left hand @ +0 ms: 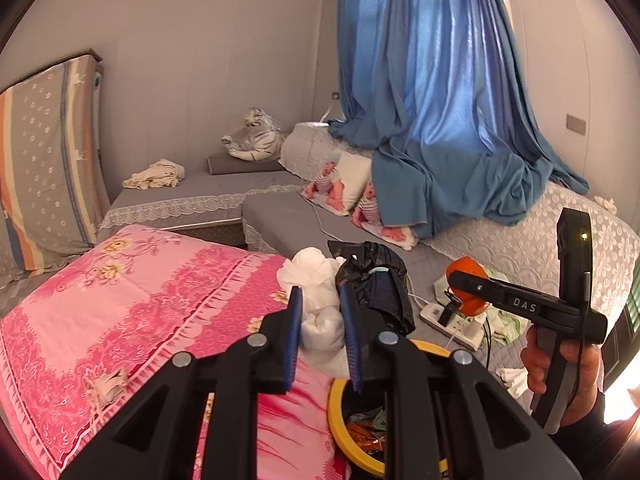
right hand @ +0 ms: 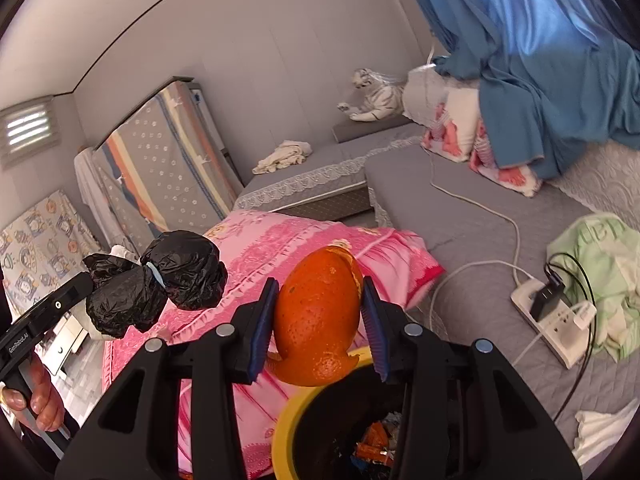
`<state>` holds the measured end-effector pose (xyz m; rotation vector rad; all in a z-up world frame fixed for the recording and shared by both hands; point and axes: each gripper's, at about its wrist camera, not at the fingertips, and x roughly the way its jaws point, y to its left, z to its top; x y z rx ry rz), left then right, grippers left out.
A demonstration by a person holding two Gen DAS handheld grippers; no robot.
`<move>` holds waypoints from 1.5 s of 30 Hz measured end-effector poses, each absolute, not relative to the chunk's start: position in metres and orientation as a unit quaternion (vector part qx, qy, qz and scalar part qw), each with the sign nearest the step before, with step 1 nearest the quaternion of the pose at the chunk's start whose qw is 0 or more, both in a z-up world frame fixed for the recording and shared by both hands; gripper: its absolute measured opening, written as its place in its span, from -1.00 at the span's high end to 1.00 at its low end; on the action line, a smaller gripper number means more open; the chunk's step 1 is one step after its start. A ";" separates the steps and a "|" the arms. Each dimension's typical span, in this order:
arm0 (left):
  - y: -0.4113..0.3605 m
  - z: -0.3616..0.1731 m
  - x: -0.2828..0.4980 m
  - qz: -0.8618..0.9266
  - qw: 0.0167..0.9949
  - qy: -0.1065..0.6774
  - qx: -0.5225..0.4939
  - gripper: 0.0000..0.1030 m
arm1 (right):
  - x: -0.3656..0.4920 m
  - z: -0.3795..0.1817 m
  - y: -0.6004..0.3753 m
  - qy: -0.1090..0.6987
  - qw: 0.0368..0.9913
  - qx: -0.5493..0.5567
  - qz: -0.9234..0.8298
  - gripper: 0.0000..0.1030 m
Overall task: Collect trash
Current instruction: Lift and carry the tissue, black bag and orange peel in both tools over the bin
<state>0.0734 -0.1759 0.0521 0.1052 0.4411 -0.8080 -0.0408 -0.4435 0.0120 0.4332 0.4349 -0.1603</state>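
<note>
My left gripper [left hand: 322, 320] is pinching a bundle of trash: a wad of white tissue [left hand: 320, 316] sits squarely between its two blue-padded fingers [left hand: 294, 336], and a crumpled black plastic bag [left hand: 376, 284] bulges out just past the right-hand finger, touching the tissue. From the right wrist view the same black bag, cinched by a pale blue band, hangs up and to the left of my other fingers.

My right gripper [right hand: 320, 322] is closed on a piece of orange peel [right hand: 318, 320]. The peel stands upright between the two pads, its torn upper edge above the fingertips and its flared lower edge hanging below them.

Directly beneath both pairs of fingers is a yellow-rimmed trash bin [right hand: 286, 428] with a dark interior; orange wrappers and other scraps lie at the bottom. The peel hangs just over the bin's far rim.

Beyond the fingers and to the left lies a pink floral quilt [left hand: 132, 300]. To the right of the fingers, a white power strip [right hand: 550, 326] with plugged-in cables rests on grey bedding [right hand: 472, 220], beside a pale green cloth [right hand: 600, 264]. Further off hangs a blue curtain [left hand: 432, 80].
</note>
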 end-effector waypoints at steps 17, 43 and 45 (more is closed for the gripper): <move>-0.230 0.026 0.074 -0.423 0.868 0.250 0.069 0.64 | -0.060 -0.041 -0.477 0.247 0.926 0.258 -0.118 0.24; -0.294 -0.072 0.109 -0.444 0.812 0.368 0.095 0.64 | -0.059 -0.109 -0.497 0.318 0.886 0.313 -0.128 0.24; -0.298 -0.080 0.110 -0.443 0.808 0.376 0.099 0.64 | -0.059 -0.112 -0.499 0.322 0.883 0.315 -0.130 0.24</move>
